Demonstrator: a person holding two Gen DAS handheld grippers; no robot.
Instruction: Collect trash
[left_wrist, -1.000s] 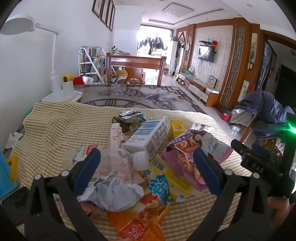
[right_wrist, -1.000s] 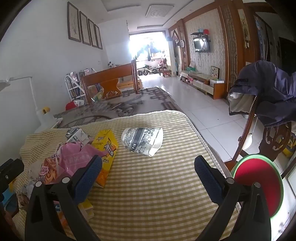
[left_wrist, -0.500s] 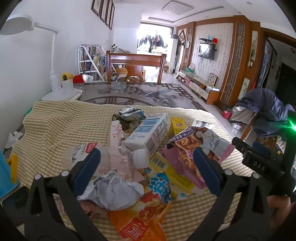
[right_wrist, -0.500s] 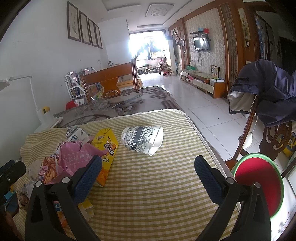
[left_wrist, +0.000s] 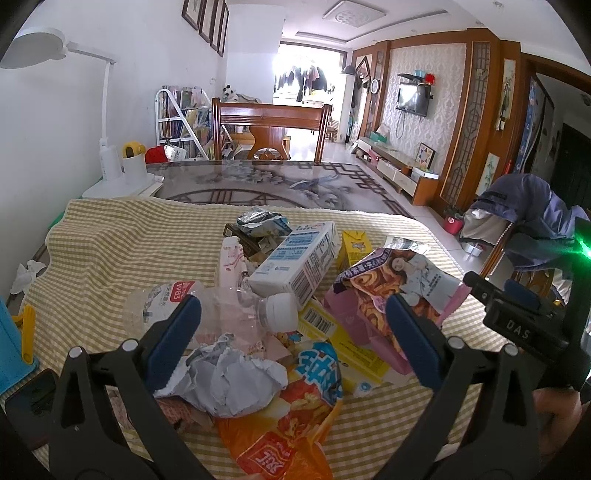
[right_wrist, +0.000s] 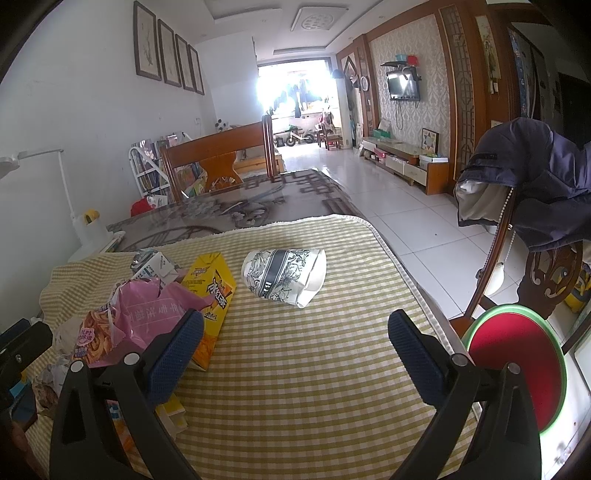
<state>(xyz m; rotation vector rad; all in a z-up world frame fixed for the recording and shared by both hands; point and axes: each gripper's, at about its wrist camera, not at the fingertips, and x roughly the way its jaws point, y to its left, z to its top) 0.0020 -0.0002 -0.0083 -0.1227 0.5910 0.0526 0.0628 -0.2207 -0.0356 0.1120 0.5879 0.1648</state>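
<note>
left wrist: low, near trash pile (left_wrist: 280, 314) | right wrist: rightward | shared: pink bag (right_wrist: 147, 314)

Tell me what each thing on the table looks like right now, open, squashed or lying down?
Left gripper: open, empty.
Right gripper: open, empty.
Water bottle: lying down, cap on.
Milk carton: lying down.
Paper ball: crumpled.
Pink snack bag: torn open.
Paper cup: squashed, lying down.

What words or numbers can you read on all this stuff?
"DAS": on the right gripper, black body.
"1983": bottle label.
"BB": patterned bag, rest unclear.
Carton, yellow box, pink bag, orange bag: Chinese print, too blurred to read.
</note>
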